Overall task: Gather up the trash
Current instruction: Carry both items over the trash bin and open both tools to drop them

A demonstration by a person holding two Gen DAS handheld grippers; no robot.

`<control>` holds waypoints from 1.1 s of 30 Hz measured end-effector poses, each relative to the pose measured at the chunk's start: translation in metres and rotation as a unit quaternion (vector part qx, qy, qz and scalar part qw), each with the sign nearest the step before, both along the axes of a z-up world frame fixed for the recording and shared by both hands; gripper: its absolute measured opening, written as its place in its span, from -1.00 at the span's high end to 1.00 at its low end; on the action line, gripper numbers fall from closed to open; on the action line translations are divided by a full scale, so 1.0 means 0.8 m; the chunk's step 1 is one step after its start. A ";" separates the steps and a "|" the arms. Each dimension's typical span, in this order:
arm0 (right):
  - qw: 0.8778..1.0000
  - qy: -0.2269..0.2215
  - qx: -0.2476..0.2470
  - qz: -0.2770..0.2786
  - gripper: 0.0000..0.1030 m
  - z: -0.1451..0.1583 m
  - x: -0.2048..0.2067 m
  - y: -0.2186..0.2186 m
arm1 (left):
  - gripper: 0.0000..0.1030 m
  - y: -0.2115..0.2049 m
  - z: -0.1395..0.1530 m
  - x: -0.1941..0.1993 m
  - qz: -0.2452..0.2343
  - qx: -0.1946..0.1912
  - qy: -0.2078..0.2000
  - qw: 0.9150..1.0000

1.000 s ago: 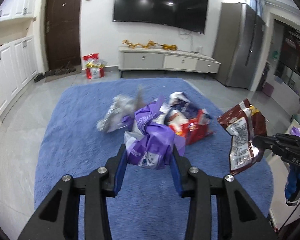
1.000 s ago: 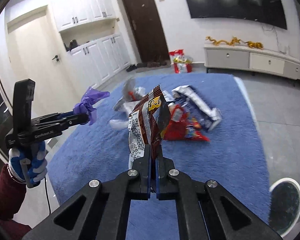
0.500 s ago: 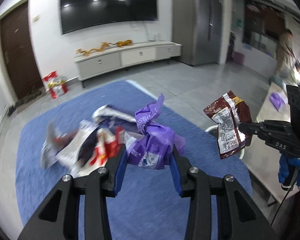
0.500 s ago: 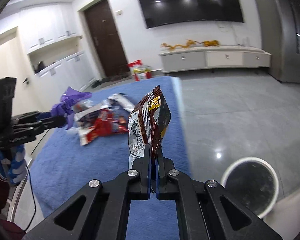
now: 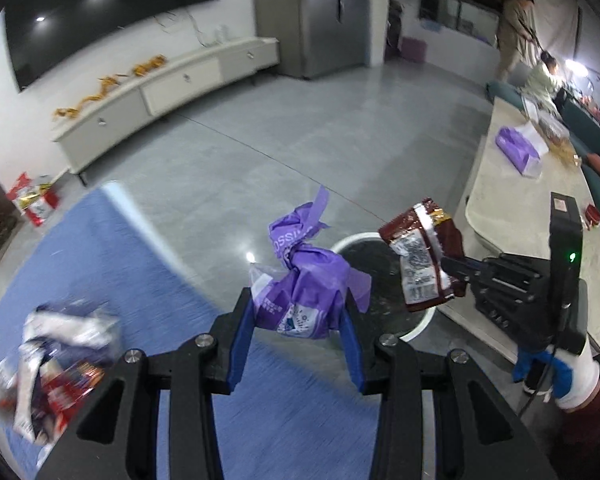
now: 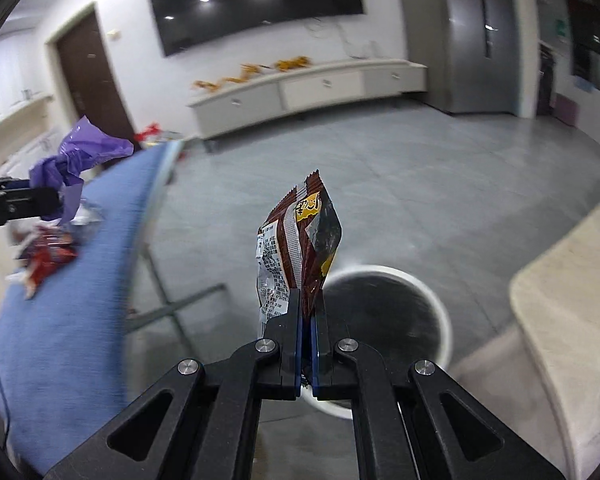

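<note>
The fingers (image 5: 242, 332) of the left gripper (image 5: 298, 332) are clamped on a crumpled purple bag (image 5: 304, 284), one blue pad pressing on each side of it. The fingers (image 6: 290, 320) of the right gripper (image 6: 309, 320) are pressed together on the lower edge of a brown snack packet (image 6: 300, 252), which stands upright above them.

The landmark here is the white bin (image 5: 416, 324) on the grey floor (image 5: 260, 152). Far to the left of the bin, a pile of wrappers (image 5: 56, 356) lies on the blue carpet (image 5: 140, 280); it is blurred, red and silver. Nearer to the bin, in the left wrist view, the purple bag hangs in front of the bin's left rim. The brown snack packet (image 5: 424, 260) is over the right part of the bin's opening in that view. In the right wrist view the same packet is in front of the left rim of the bin (image 6: 440, 308). Just to the right of the bin stands a pale worktop (image 5: 512, 216), and a purple pack (image 5: 518, 152) lies on it, well apart from the bin. Behind the bin, a long white cabinet (image 5: 172, 80) stands against the wall.
</note>
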State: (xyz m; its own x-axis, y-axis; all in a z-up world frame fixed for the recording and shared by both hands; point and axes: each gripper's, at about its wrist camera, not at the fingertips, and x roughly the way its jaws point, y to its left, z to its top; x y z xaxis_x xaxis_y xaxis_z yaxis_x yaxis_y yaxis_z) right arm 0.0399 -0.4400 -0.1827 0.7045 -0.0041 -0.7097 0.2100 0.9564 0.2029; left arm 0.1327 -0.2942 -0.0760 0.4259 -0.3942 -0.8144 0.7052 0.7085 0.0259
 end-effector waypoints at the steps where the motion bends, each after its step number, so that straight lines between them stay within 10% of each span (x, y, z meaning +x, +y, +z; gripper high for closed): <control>1: 1.000 0.007 -0.001 -0.009 0.95 -0.007 0.004 -0.010 | 0.25 -0.021 -0.009 0.005 -0.005 0.005 0.011 1.000; 18: 0.991 0.090 0.030 -0.099 0.54 -0.139 0.056 -0.091 | 0.07 -0.161 -0.145 0.072 0.010 -0.023 0.151 0.988; 33: 0.997 0.033 0.023 -0.067 0.03 -0.045 0.026 -0.044 | 0.03 -0.050 -0.029 0.031 0.034 -0.102 0.090 0.990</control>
